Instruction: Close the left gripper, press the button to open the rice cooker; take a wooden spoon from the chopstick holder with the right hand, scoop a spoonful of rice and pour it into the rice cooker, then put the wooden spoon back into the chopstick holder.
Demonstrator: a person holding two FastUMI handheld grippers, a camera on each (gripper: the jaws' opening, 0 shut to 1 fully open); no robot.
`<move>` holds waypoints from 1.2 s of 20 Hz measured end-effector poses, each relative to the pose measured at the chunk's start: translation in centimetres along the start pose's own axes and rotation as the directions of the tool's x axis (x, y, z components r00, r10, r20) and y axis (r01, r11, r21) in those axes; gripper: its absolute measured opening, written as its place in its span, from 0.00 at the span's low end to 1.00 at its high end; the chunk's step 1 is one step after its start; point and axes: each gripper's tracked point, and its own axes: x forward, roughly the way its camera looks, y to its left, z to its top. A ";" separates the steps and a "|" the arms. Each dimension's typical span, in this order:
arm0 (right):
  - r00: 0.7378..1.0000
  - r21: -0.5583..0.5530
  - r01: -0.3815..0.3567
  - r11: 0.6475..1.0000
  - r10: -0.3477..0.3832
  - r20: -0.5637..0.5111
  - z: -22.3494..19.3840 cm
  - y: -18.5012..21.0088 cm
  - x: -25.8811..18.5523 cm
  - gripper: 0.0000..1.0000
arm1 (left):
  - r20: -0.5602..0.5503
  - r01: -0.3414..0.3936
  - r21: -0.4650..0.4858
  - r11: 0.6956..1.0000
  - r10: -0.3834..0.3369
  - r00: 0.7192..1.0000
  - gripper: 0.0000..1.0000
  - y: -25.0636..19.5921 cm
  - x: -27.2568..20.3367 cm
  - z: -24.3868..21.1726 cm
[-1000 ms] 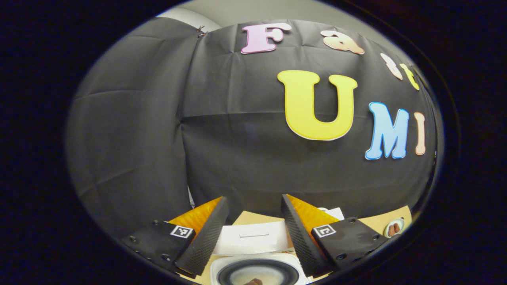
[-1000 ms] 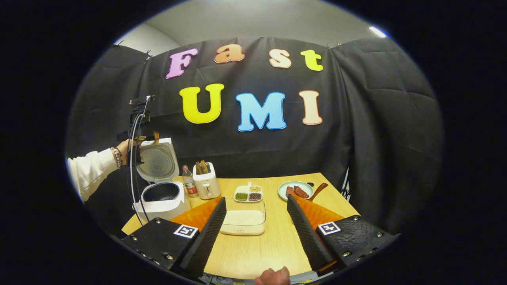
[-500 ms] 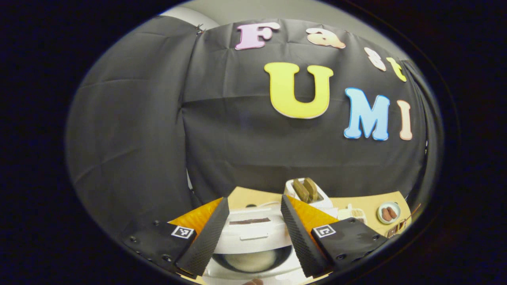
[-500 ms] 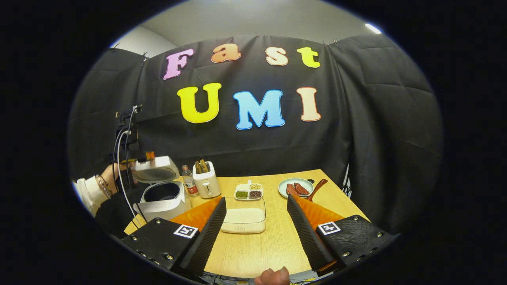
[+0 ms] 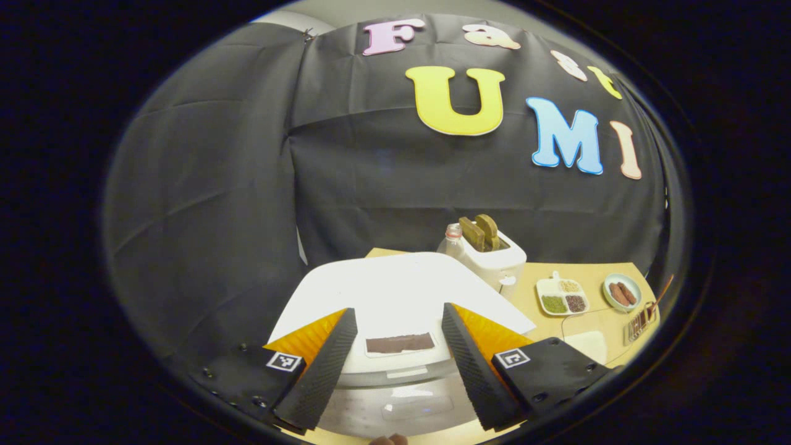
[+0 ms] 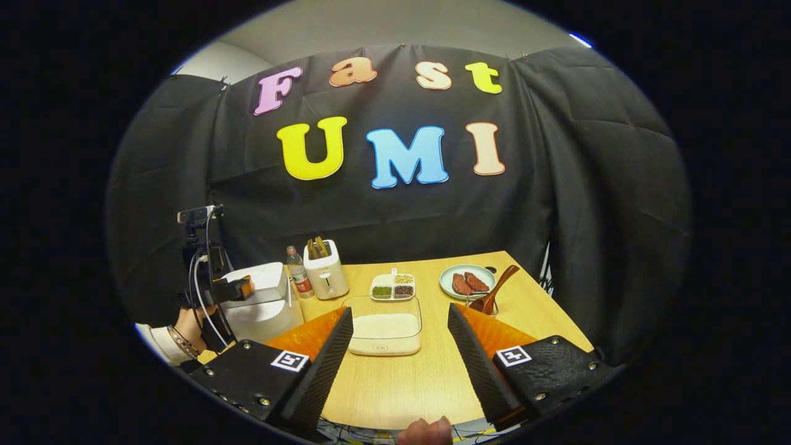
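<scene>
On the wooden desk [image 6: 426, 383], a clear container of rice [image 6: 384, 332] sits just ahead of the right gripper [image 6: 400, 364], whose jaws are spread wide and hold nothing. Behind the container lie a divided dish of grains [image 6: 392, 287] and a plate of meat [image 6: 466, 281]. The wooden spoon [image 6: 494, 290] stands in the chopstick holder [image 6: 485, 307] beside that plate, its handle tilting up and to the right. At the desk's left end, the white rice cooker [image 6: 262, 300] sits with its lid down, next to a bottle [image 6: 300, 278] and a toaster [image 6: 326, 272]. The left gripper [image 5: 398, 364] hovers over the cooker's lid [image 5: 395, 296], jaws apart and empty, straddling the dark panel [image 5: 398, 343] at the front; a hand [image 6: 185, 321] holds it from the left.
</scene>
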 end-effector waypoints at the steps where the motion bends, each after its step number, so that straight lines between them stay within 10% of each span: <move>1: 1.000 0.001 -0.001 1.000 0.001 -0.002 -0.2 0.2 0.1 0.94 | -0.041 0.001 -0.005 1.000 -0.001 0.999 0.98 -0.1 0.4 -1.7; 15: 0.999 0.058 0.031 0.998 -0.032 0.002 0.0 -1.1 -0.7 0.94 | -0.002 0.100 0.023 0.995 -0.100 0.995 1.00 -2.4 -2.7 -0.7; 24: 0.998 0.052 -0.014 0.999 0.011 0.063 2.3 -3.3 -1.2 0.94 | 0.128 0.222 -0.058 0.973 -0.213 0.969 0.99 -6.2 -15.5 6.9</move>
